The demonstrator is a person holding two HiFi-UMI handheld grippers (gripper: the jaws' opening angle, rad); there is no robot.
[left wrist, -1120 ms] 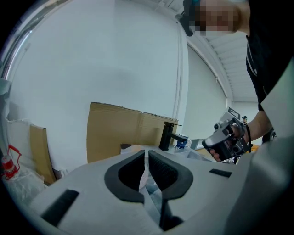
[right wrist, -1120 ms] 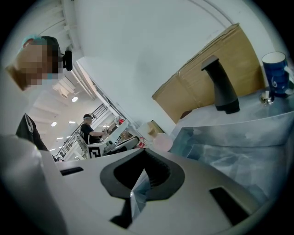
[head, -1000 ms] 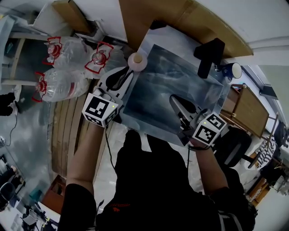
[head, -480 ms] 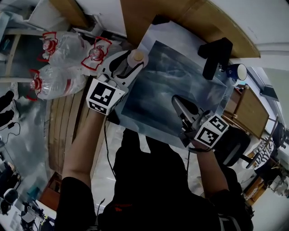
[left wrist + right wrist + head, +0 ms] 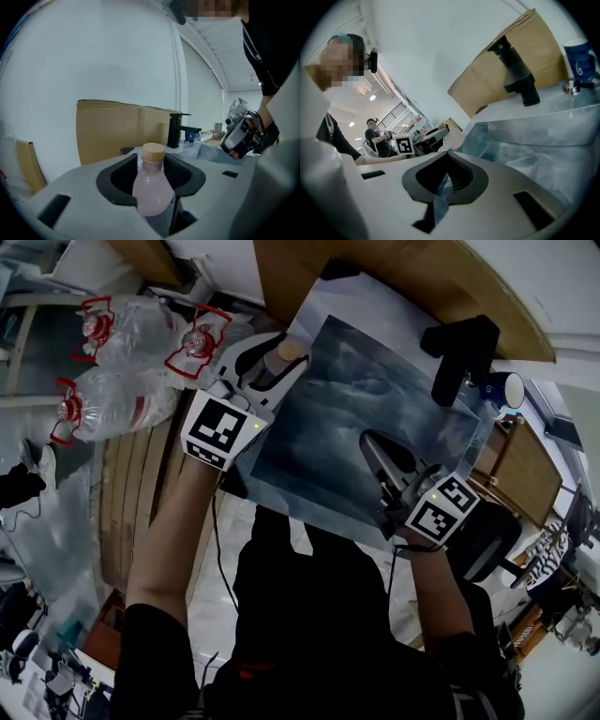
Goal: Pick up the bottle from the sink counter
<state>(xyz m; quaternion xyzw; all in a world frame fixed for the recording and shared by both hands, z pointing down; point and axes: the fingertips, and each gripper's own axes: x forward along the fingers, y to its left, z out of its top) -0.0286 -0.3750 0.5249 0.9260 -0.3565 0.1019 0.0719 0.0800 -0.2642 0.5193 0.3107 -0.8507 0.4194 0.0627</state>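
Bottle (image 5: 152, 187): small, pale pink, translucent, rounded shoulders, tan cap, upright.

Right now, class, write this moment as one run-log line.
left gripper: jaws closing, bottle upright between them | right gripper: shut, empty, at near edge of sink | lift: not yet

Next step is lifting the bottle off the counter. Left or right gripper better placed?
Left. The bottle stands between the left gripper's fingers, which are closing around it. The right gripper hangs over the sink, away from the bottle, fingers empty.
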